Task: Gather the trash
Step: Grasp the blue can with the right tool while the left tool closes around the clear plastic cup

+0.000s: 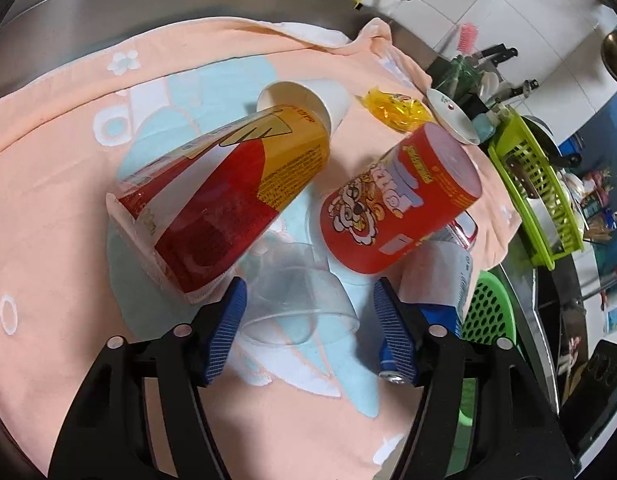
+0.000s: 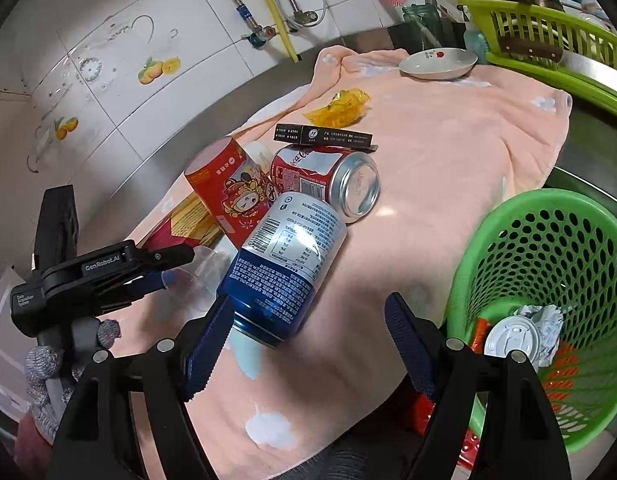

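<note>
Left wrist view: the left tool (image 1: pixel 310 328) is shown with its jaws apart, straddling a clear plastic cup (image 1: pixel 298 300) that lies on its side on the peach towel (image 1: pixel 48 200); the pads are not seen pressing on it. Just beyond lie a tall red-and-yellow paper cup (image 1: pixel 224 196), a white paper cup (image 1: pixel 308 100) behind it, a red snack tub (image 1: pixel 400 196) printed with a cartoon figure, and a yellow wrapper (image 1: pixel 392 110). For a sound grasp, the thin cup should probably be closed on gently, since its wall is likely to buckle.

Right wrist view: the right tool (image 2: pixel 308 336) is shown open and empty, a blue-and-silver can (image 2: pixel 284 256) lying just ahead of its left pad. A red can (image 2: pixel 324 176) marked "Coca-Cola" and a black carton (image 2: pixel 324 136) lie behind. The green basket (image 2: pixel 548 240), already holding litter, stands at the right, beside the surface. "GenRobot.AI" is legible on the other tool's housing.
</note>
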`<act>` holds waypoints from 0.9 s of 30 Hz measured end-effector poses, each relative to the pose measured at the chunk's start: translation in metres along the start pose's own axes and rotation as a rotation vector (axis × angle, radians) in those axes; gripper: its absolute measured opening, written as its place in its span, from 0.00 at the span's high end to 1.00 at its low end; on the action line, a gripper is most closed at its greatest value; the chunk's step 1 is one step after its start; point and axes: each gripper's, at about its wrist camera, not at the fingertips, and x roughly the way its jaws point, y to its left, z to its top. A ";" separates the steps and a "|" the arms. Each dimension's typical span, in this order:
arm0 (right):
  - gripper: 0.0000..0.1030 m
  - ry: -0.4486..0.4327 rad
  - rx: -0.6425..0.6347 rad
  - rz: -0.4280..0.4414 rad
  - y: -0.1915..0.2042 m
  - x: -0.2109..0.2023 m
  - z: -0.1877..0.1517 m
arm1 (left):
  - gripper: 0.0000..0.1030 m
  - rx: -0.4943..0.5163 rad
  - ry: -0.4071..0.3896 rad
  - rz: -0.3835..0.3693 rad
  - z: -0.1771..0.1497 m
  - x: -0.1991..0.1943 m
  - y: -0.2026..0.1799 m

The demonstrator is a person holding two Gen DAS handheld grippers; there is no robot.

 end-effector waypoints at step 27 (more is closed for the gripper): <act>0.27 0.116 0.259 0.011 0.000 0.057 0.028 | 0.42 0.073 -0.006 -0.030 -0.012 -0.007 0.016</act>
